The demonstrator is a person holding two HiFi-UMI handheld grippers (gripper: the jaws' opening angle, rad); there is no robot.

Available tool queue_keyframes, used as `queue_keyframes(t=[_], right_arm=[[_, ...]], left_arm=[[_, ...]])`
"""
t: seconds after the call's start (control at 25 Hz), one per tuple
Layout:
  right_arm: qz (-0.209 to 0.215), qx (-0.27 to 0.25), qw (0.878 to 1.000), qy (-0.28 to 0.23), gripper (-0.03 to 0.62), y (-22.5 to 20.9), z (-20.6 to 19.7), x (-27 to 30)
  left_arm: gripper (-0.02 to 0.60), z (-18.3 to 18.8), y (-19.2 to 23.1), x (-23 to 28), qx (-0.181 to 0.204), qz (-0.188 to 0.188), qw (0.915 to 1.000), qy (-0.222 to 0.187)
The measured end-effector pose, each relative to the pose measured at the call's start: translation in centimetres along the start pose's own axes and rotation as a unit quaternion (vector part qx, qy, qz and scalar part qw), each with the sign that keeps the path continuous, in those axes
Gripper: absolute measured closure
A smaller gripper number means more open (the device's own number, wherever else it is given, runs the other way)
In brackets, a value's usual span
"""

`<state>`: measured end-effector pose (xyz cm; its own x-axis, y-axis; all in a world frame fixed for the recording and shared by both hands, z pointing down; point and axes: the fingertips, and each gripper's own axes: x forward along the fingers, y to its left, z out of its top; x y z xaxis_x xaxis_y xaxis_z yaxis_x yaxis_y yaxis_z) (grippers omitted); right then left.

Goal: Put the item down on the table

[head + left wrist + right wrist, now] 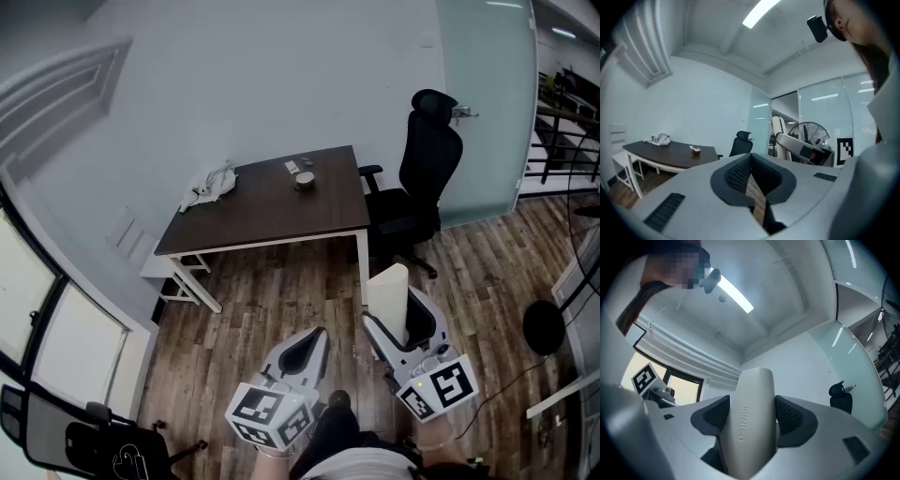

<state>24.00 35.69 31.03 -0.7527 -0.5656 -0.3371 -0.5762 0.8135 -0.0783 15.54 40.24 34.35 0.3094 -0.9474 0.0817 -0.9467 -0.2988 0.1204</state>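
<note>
One cream rounded plastic cylinder (389, 289) pinched upright in right gripper (403, 321), dark wooden table (272, 202) well apart at eleven o'clock: best carried over it, lowered base-first, then released; left gripper (312, 342) pressed together.

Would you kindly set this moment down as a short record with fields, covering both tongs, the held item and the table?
Right tongs: closed on the white item
Item details: tall, rounded, marked MINISO, standing up between the pads
Left tongs: shut, nothing between them
Table: dark top, white legs, ahead of the person, apart from both tongs
On table: crumpled cloth, small round object
Beside table: black office chair
Task status: item not yet set down
</note>
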Motion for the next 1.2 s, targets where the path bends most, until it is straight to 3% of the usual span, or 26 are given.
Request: queue_keyframes(t=[0.48,1.2], right_arm=[[0.004,0.006,1.000,-0.006,0.283,-2.2,-1.3,1.5],[0.006,-0.004,1.000,0.013,0.284,-7.9,-5.1,10.1]], left_arm=[[0.563,-0.7,1.3,3.0,-0.006,-0.007,1.0000,0.003],[0.563,0.7,9.1,11.1,-0.011,-0.005,0.9999,0.002]])
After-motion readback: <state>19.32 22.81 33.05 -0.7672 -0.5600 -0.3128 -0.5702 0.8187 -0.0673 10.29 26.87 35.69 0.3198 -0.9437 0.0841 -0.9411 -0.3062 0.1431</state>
